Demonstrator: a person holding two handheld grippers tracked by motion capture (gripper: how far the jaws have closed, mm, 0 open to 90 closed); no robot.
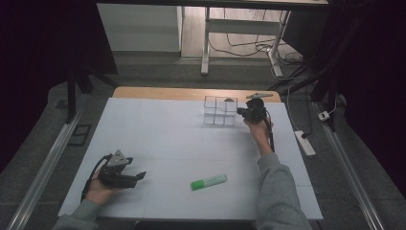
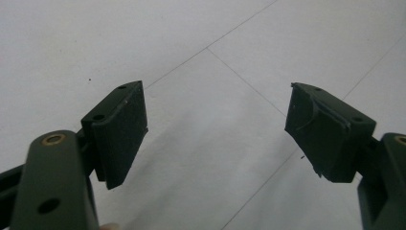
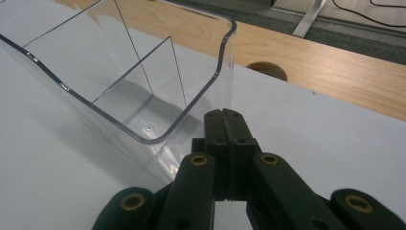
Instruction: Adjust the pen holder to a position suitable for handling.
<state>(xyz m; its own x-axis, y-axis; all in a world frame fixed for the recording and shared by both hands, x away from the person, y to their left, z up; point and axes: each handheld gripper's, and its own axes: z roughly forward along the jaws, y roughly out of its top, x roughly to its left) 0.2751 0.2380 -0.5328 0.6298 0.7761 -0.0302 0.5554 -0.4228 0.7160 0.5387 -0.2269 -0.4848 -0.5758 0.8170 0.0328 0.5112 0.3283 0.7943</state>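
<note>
At the far right of the white table top (image 1: pixel 158 139), the right gripper (image 3: pixel 225 120) has its two black jaws pressed flat together with nothing between them. Its tip sits just beside the near corner of a clear plastic organiser box with thin inner dividers (image 3: pixel 143 86); whether it touches the curved wall cannot be told. In the high view this right gripper (image 1: pixel 242 113) is held by a hand in a grey sleeve, at the right side of the clear box (image 1: pixel 219 111), which stands upright near the table's far edge. Beyond the white surface, a strip of bare light wooden board (image 3: pixel 330 62) runs along the back, with a round hole in it just past the box.

Down at the near left corner, the left gripper (image 1: pixel 140 176) lies low over the table in the other hand, pointing toward the right. Its jaws stand wide apart, empty, with only the white surface and its thin seam lines seen between the two black pads (image 2: pixel 122 129).

Between the two hands, toward the near edge, a green highlighter pen with a pale translucent cap (image 1: pixel 208 181) lies flat on the table, well apart from the box and clear of both grippers.
</note>
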